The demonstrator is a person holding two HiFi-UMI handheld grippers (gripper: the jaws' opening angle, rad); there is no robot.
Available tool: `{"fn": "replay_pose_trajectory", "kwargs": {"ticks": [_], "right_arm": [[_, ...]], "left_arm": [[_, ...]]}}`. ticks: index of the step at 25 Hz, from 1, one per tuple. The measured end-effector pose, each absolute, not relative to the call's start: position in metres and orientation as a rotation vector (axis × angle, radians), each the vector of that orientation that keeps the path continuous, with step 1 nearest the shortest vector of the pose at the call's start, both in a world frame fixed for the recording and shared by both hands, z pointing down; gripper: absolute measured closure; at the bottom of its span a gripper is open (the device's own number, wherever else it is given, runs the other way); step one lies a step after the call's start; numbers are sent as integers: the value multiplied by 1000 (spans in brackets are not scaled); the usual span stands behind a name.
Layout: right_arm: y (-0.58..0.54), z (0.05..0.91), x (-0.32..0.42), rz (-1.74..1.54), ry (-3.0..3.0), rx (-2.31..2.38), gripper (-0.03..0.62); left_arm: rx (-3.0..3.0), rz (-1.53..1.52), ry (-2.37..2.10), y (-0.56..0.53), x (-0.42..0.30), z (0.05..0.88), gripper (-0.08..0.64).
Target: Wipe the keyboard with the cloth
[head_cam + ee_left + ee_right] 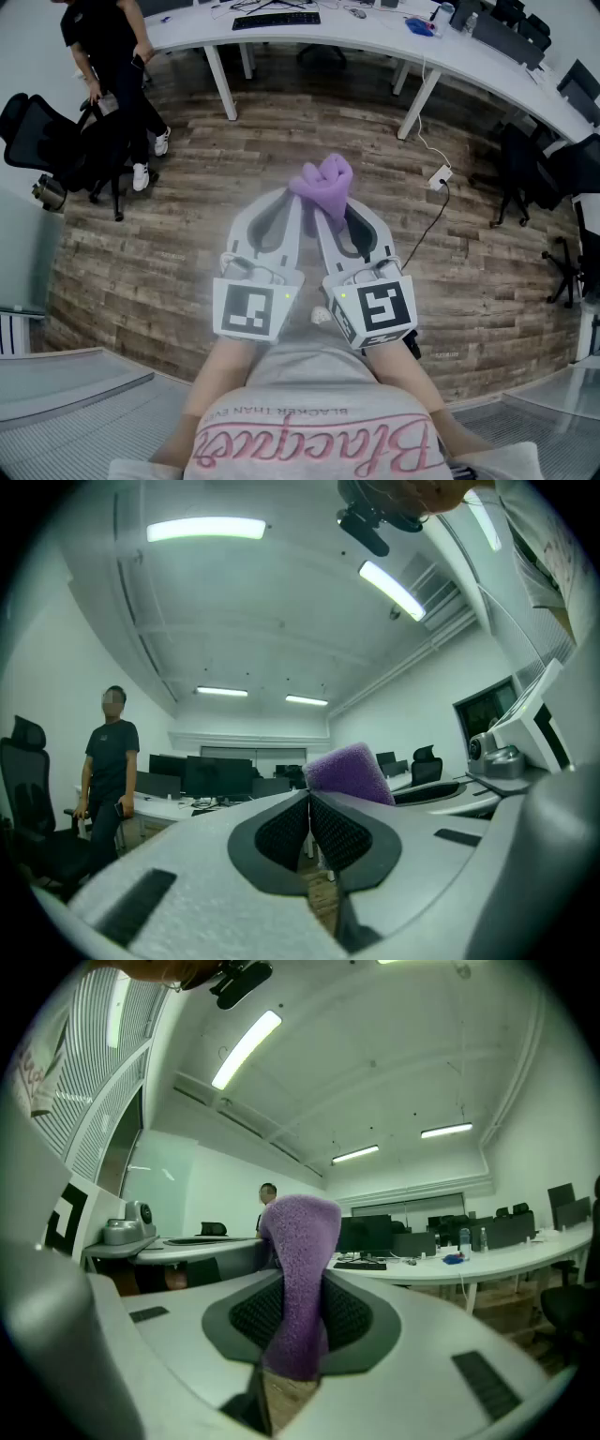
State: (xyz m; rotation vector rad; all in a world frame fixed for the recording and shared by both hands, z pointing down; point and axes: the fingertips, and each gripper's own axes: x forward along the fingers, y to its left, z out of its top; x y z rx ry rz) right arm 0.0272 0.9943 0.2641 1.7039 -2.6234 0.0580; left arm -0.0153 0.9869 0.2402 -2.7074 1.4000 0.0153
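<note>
My right gripper is shut on a purple cloth, whose bunched end sticks out past the fingertips. In the right gripper view the cloth hangs between the dark pads of that gripper. My left gripper is held close beside the right one, shut and holding nothing; in its own view the left gripper has its pads pressed together, with the cloth just to the right. Both are held in the air over the wooden floor. A black keyboard lies far off on the white desk; this keyboard also shows in the right gripper view.
A person in dark clothes stands at the far left beside a black office chair. A power strip with a cable lies on the floor to the right. More chairs stand at the right. Monitors line the desks.
</note>
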Motion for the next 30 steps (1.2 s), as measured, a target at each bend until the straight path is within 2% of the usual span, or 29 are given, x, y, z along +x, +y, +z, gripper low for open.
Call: {"fn": "replay_pose_trajectory", "kwargs": {"ticks": [20, 30], "right_arm": [[982, 281, 104, 94, -2696, 1641, 506], [921, 282, 91, 69, -2685, 1640, 509]], "left_arm": [[-2721, -22, 1455, 968, 61, 261, 554], [-2719, 44, 1503, 903, 40, 262, 555]]}}
